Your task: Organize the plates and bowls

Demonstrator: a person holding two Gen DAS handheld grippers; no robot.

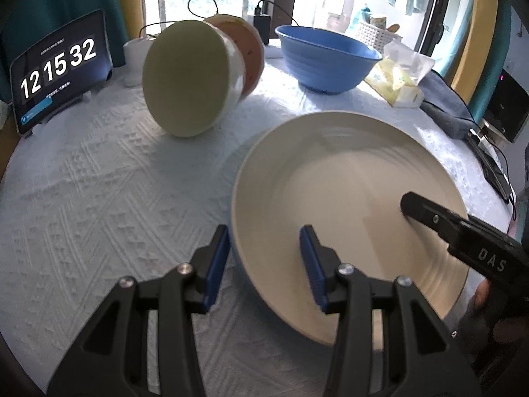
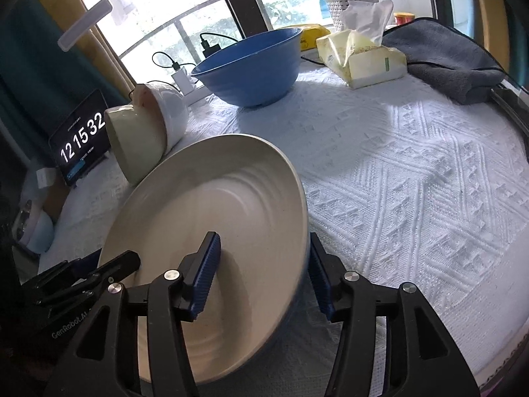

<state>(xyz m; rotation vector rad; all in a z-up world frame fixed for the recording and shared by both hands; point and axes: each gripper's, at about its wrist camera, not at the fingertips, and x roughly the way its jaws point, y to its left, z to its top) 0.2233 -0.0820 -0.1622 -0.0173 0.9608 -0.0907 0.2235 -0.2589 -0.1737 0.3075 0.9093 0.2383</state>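
A large cream plate (image 1: 347, 198) with a blue underside lies near the front of the white tablecloth, slightly blurred. My left gripper (image 1: 264, 258) straddles its left rim. One pad is against the outside wall and the other on the inner face, shut on the plate. My right gripper (image 2: 264, 248) straddles the opposite rim of the plate (image 2: 215, 205), and its pads stand off the wall, open. One finger (image 1: 426, 215) of it shows inside the plate. Behind, a green bowl (image 1: 185, 76) lies on its side, nested with a white bowl and a pink one. A blue bowl (image 1: 327, 59) stands upright.
A tablet (image 1: 56, 69) showing a clock stands at the back left. A tissue pack (image 1: 400, 79) and a grey towel (image 1: 443, 99) lie at the back right. Cables and a charger run along the window edge. Bare tablecloth (image 2: 413, 182) stretches right of the plate.
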